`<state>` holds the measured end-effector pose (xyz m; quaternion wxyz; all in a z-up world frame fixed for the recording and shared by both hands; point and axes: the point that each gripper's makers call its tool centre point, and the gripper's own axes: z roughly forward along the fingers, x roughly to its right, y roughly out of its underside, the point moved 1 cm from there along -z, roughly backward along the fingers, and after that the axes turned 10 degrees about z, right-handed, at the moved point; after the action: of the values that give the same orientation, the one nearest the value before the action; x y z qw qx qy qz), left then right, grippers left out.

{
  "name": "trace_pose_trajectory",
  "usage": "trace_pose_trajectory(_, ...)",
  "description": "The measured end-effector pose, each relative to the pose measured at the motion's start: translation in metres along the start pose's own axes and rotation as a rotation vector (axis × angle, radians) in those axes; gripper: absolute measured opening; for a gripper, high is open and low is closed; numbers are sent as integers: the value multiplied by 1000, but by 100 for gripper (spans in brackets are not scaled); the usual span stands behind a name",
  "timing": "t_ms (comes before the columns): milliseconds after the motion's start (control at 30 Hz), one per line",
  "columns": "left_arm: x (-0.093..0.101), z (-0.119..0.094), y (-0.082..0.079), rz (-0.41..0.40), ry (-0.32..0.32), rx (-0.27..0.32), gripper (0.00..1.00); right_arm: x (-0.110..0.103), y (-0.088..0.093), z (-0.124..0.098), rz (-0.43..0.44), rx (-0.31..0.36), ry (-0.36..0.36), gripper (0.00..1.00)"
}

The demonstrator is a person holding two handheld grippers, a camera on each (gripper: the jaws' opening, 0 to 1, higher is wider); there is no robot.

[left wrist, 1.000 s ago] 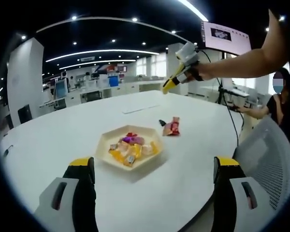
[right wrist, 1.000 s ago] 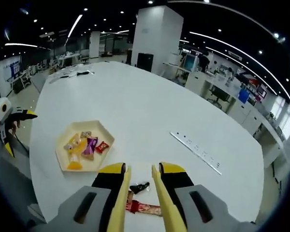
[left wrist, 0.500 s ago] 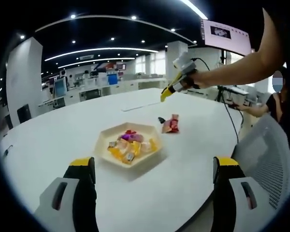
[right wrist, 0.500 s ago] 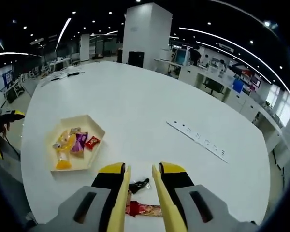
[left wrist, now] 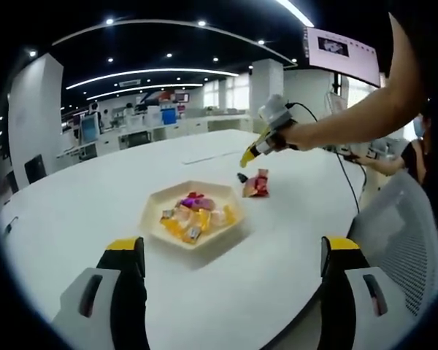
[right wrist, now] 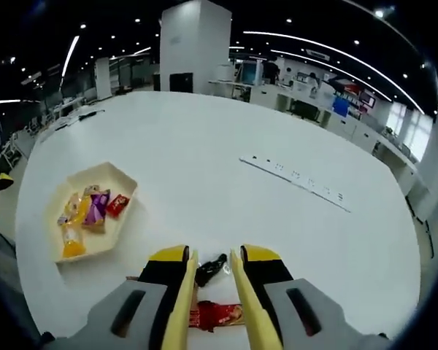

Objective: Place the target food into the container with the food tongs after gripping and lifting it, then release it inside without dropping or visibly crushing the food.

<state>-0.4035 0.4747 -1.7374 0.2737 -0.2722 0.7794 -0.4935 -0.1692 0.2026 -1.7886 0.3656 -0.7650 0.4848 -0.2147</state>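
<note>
A cream hexagonal tray [left wrist: 152, 216] with several wrapped candies sits mid-table; the right gripper view has it at the left [right wrist: 125, 185]. Beyond it lie a red wrapped snack [left wrist: 258, 184] and a small black piece [left wrist: 242, 177]. My right gripper [right wrist: 214, 255] is shut on yellow food tongs [right wrist: 185, 292] whose arms stand apart, nothing between them. The black piece [right wrist: 210, 269] and red snack [right wrist: 215, 316] lie below the gap. In the left gripper view the tongs [left wrist: 250, 154] hover just above the snack. My left gripper [left wrist: 232, 248] is wide open, short of the tray.
The round white table [right wrist: 204, 146] carries a long white power strip [right wrist: 296, 177] on its far side. A mesh chair back [left wrist: 405, 233] stands at the table's right edge. A person's arm [left wrist: 350, 117] reaches in from the right. Office desks fill the background.
The right gripper with the tongs has come down and closer to the red snack and black piece. The left gripper has stayed nearly still and open.
</note>
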Motion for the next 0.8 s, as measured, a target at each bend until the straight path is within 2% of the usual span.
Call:
trace_pose_trajectory(133, 0, 0, 1, 0, 1, -2, 96, 0, 6, 1, 24, -1, 14, 27)
trace_pose_trajectory(200, 1, 0, 1, 1, 4, -3, 96, -1, 8, 3, 78, 4, 12, 27)
trace_pose_trajectory(433, 1, 0, 0, 0, 6, 1, 96, 0, 16, 8, 95, -20, 43, 28)
trace_pose_trajectory(500, 1, 0, 0, -2, 7, 2, 96, 0, 18, 10, 124, -26, 33, 28)
trace_pose_trajectory(567, 1, 0, 0, -1, 6, 1, 96, 1, 22, 13, 113, -41, 40, 28)
trace_pose_trajectory(700, 1, 0, 0, -3, 6, 1, 96, -4, 20, 15, 161, -41, -1, 27)
trace_pose_trajectory(800, 2, 0, 0, -2, 10, 0, 96, -3, 17, 13, 152, -40, 8, 28)
